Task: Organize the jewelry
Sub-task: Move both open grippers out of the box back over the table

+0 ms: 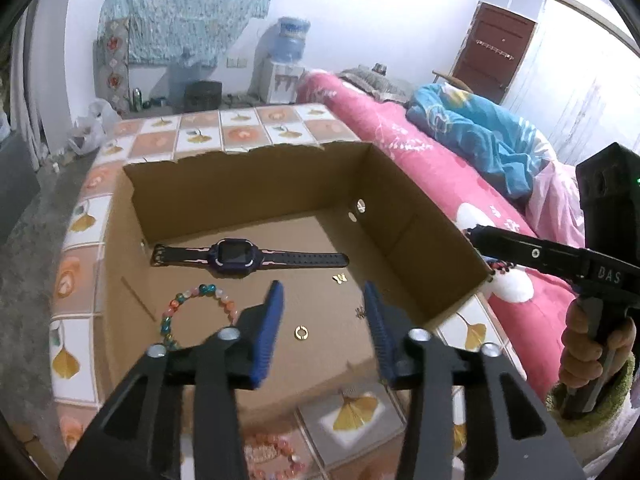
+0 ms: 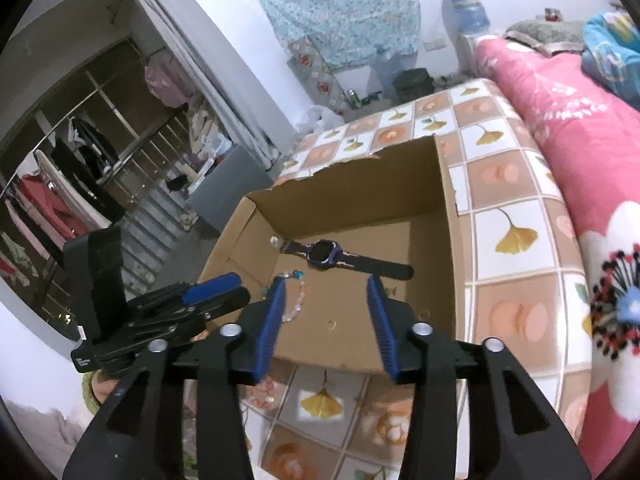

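An open cardboard box (image 1: 248, 152) (image 2: 352, 196) stands on a table with a tile-pattern cover. On its floor lie a dark watch (image 1: 236, 258) (image 2: 324, 254), a multicoloured bead bracelet (image 1: 192, 300) (image 2: 298, 300), a small gold ring (image 1: 301, 333) (image 2: 331, 325) and a gold butterfly piece (image 1: 340, 278). My left gripper (image 1: 324, 288) hangs open over the box's near part, nothing between its blue pads. My right gripper (image 2: 327, 282) is open too, above the box's near edge, and holds nothing. A pink bead bracelet (image 1: 276, 456) (image 2: 260, 392) lies on the table in front of the box.
A bed with a pink flowered quilt (image 1: 420, 148) (image 2: 560, 92) runs along the table's right side, with a blue blanket (image 1: 480, 132) on it. A hand (image 1: 592, 344) grips the right tool's handle. A water dispenser (image 1: 286, 60) stands behind; an open wardrobe (image 2: 80, 152) is at left.
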{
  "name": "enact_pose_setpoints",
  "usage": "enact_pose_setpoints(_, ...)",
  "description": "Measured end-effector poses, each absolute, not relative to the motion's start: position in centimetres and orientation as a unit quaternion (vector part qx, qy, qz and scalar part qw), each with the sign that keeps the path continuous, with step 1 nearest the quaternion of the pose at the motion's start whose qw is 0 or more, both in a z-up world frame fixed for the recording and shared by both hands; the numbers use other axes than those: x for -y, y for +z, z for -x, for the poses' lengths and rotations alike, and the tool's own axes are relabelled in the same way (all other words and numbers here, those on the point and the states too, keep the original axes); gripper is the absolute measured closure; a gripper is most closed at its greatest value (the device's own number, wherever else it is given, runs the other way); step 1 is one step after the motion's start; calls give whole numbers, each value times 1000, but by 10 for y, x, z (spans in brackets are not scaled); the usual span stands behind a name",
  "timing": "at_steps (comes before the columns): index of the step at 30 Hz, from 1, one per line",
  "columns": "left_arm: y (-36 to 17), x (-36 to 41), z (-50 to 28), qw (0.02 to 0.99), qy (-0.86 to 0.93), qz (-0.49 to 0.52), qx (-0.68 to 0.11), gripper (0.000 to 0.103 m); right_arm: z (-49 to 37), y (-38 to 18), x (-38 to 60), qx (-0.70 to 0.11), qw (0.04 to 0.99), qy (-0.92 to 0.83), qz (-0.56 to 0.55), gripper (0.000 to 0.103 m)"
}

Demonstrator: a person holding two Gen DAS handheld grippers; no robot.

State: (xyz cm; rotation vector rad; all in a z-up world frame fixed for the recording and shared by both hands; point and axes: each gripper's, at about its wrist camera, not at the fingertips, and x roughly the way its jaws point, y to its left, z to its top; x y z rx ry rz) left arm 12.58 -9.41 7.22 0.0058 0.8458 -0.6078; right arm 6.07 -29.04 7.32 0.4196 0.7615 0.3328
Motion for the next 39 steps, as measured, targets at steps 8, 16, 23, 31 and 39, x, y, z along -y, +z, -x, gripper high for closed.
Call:
enact_pose_setpoints(8,73,86,-81,874,-271,-24,-403,25,-14,77,286,-349,904,144,-202,29)
enact_pose_setpoints(16,67,84,-47,876,-250,-43,-411,16,11,68,285,-353,907,120,-195,17)
enact_pose_setpoints(23,52,80,-31,877,-227,-54,-421,12,35,55,286,-359,912,87,-177,16)
enact_pose_setpoints(31,24,81,-29,873,-215,-70,-432,12,41,13,285,-408,894,80,-168,25)
enact_pose_setpoints(39,4,101,-38,868,-256,-78,-418,15,42,-23,277,-446,874,73,-178,45)
